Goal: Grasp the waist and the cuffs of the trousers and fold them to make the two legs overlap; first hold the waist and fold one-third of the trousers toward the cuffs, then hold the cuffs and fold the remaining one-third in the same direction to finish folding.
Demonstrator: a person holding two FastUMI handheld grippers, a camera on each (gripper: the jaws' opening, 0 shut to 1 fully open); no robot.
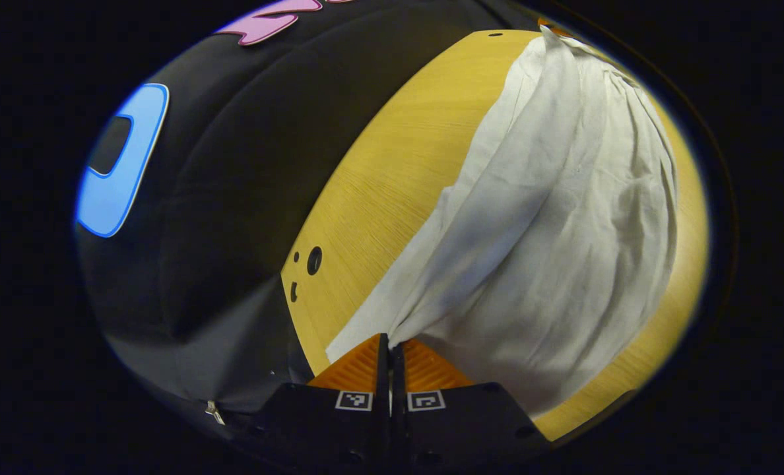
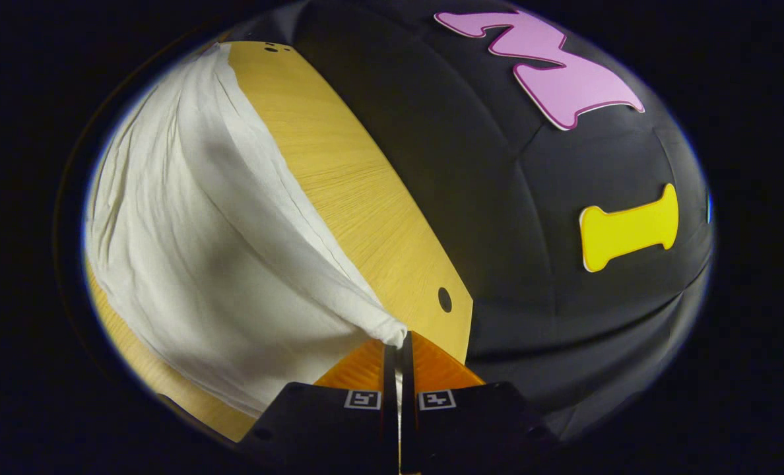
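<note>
Left gripper view: I see my left gripper [image 1: 390, 346] with its jaws closed together, pinching an edge of the white trousers [image 1: 550, 218]. The cloth rises from the table [image 1: 392, 178] to the fingers and drapes away to the far right. In the right gripper view, my right gripper [image 2: 398, 343] is likewise clamped on a bunched edge of the trousers, which spread left over the table. A round hole [image 2: 444, 299] sits in the tabletop beside the fingers.

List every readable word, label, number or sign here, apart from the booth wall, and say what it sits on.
None readable. The white trousers and the wooden table carry no text. The left gripper and right gripper each bear two square black-and-white coded markers, not letters or numbers.
</note>
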